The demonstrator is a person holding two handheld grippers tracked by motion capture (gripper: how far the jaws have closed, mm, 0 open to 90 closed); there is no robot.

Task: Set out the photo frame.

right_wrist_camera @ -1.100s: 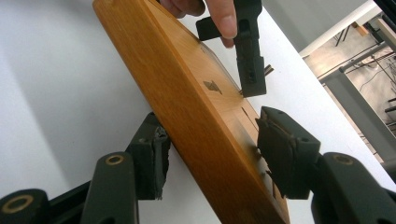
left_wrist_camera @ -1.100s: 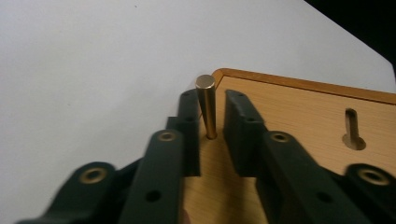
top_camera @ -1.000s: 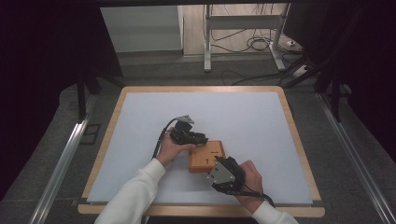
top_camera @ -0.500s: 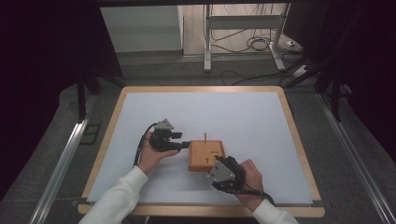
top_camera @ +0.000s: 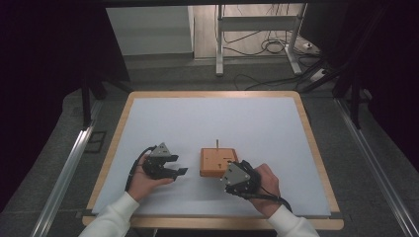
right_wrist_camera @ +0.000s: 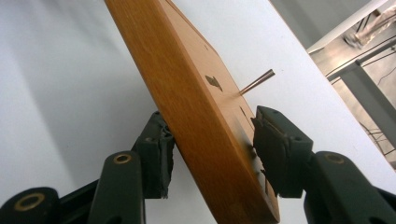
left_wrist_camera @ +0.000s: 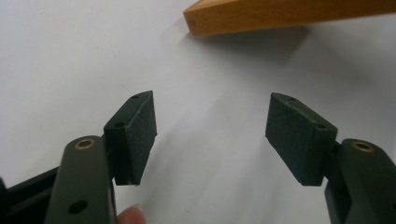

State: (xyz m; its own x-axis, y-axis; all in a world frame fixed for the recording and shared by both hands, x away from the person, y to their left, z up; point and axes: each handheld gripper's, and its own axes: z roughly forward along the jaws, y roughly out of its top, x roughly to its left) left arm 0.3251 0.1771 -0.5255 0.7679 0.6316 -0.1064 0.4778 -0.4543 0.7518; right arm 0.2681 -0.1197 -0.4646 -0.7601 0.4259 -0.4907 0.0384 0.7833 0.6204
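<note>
Wooden block (top_camera: 218, 162) with thin upright peg (top_camera: 217, 142) | on white table (top_camera: 257, 123), mid-front | rigid, light, smooth sides, peg fragile | right tongs (top_camera: 228, 174) clamp its near edge | left tongs (top_camera: 181, 171) just opening, empty, well apart | grip by edges

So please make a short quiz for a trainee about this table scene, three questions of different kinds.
1. True or false: the left hand-held gripper holds the wooden block.
2. What stands up from the block's top? A) a thin peg B) a screw C) a cup
3. Fill in: the right hand-held gripper's jaws stand one on each side of the block's ____.

Key
1. False: its jaws are open on nothing and have just been opening.
2. A, the thin peg.
3. Edge: the jaws straddle the near edge.
</note>
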